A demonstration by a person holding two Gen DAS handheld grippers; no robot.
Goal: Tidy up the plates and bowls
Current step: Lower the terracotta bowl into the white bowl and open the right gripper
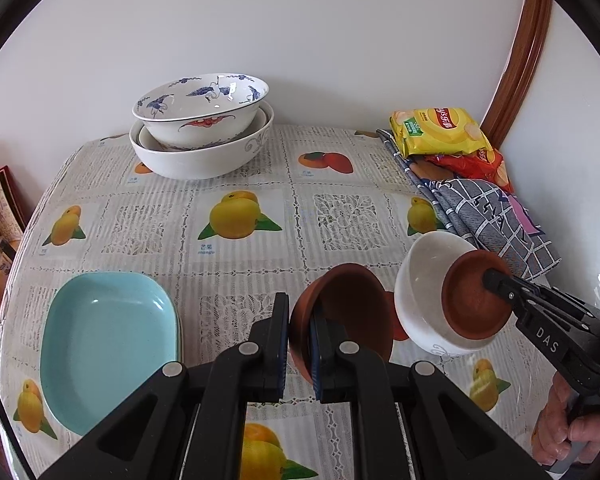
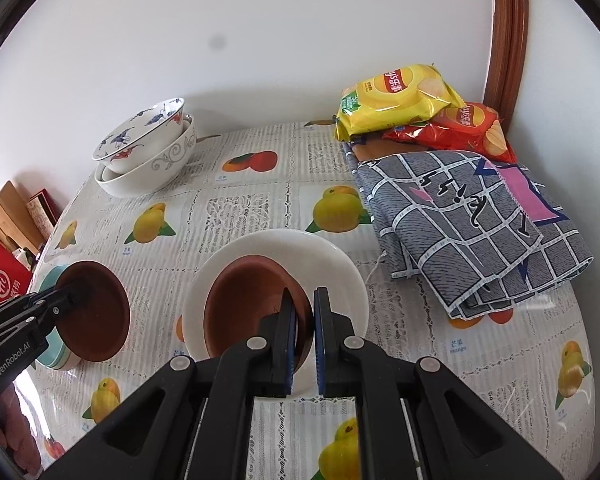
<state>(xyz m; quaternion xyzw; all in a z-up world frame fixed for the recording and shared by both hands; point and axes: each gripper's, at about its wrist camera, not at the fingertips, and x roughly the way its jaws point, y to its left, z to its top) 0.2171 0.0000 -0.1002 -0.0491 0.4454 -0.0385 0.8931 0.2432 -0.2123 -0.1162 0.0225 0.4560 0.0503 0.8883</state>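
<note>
My left gripper [image 1: 300, 344] is shut on the rim of a brown bowl [image 1: 352, 304] and holds it tilted above the table; the same bowl [image 2: 96, 312] shows at the left of the right wrist view. My right gripper [image 2: 305, 332] is shut on the rims of a white bowl [image 2: 332, 264] with a second brown bowl [image 2: 248, 304] nested inside; that pair shows tilted in the left wrist view [image 1: 424, 280]. A light blue plate [image 1: 108, 340] lies on the table at the near left. Stacked white bowls with a blue-patterned bowl [image 1: 204, 104] on top stand at the back.
The table has a fruit-print cloth [image 1: 244, 216]. A folded grey checked cloth [image 2: 472, 220] lies at the right. Yellow [image 2: 396, 96] and red [image 2: 460, 124] crisp bags sit at the back right corner. Red boxes [image 2: 4, 280] stand beyond the left edge.
</note>
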